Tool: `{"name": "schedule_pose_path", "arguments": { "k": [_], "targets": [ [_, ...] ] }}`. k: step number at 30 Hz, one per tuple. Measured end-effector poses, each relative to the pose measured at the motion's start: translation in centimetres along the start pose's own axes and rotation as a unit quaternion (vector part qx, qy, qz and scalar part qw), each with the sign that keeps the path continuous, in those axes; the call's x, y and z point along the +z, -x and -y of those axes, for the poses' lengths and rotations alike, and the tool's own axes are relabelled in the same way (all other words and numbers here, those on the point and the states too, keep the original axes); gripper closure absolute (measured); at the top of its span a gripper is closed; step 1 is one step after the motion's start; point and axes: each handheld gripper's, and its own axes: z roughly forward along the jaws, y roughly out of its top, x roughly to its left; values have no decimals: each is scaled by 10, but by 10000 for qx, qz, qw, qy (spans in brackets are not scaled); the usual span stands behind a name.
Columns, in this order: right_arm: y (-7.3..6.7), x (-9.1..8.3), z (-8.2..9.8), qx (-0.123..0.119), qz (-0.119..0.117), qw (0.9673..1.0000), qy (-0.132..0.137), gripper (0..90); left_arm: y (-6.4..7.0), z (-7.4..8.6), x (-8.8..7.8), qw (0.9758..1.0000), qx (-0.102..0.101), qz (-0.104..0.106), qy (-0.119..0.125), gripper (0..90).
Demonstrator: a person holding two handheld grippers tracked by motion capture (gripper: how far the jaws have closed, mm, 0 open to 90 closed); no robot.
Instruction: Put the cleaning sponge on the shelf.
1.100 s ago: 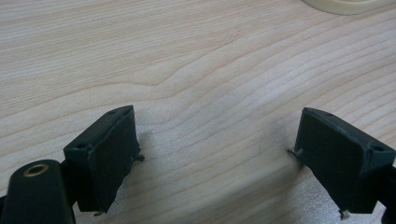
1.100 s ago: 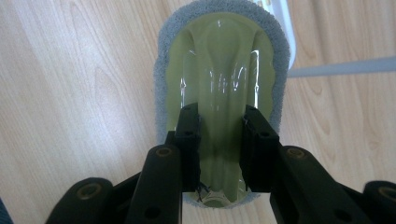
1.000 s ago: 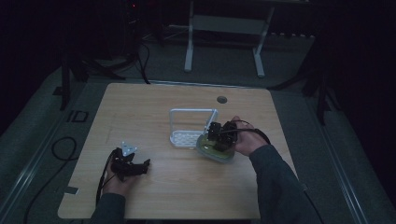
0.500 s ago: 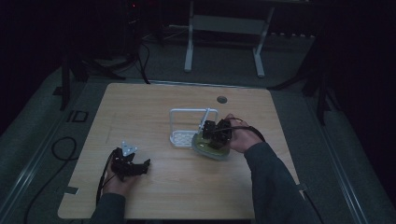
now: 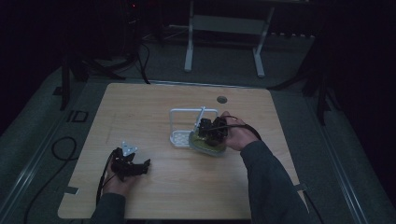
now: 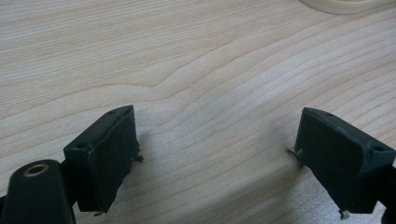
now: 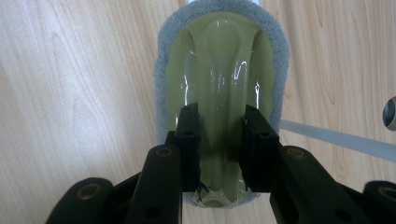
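Two black jaws of the right gripper (image 7: 218, 140) are clamped on the raised handle of a yellow-green plastic scrubber with a grey sponge rim (image 7: 219, 70), which lies on the pale wooden table (image 5: 154, 102) just beside a white wire rack (image 5: 187, 122). Grasping looks done; lifting or moving the scrubber seems left. The left gripper (image 6: 217, 158) rests well apart, jaws wide and empty.

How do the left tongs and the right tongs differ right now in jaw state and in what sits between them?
The left tongs stand wide open over bare light wooden table; the right tongs are closed on the raised ridge of a yellow-green plastic scrubber with a grey sponge rim. In the high view, the left tongs sit at the near left, while the right tongs work beside the white wire rack. Both have black jaws.
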Motion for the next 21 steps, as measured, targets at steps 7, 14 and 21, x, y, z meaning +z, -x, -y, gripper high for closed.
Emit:
{"name": "schedule_pose_path", "arguments": {
  "k": [7, 14, 21],
  "targets": [
    [1, 2, -5, -71, 46, 10000, 40, 716, 0, 0, 0, 10000, -1, 1, 3, 132],
    [0, 1, -11, -131, 66, 9999, 62, 716, 0, 0, 0, 10000, 7, 0, 2, 132],
    [-2, 0, -20, -232, 122, 9996, 78, 716, 0, 0, 0, 10000, 8, 0, 2, 132]
  ]
}}
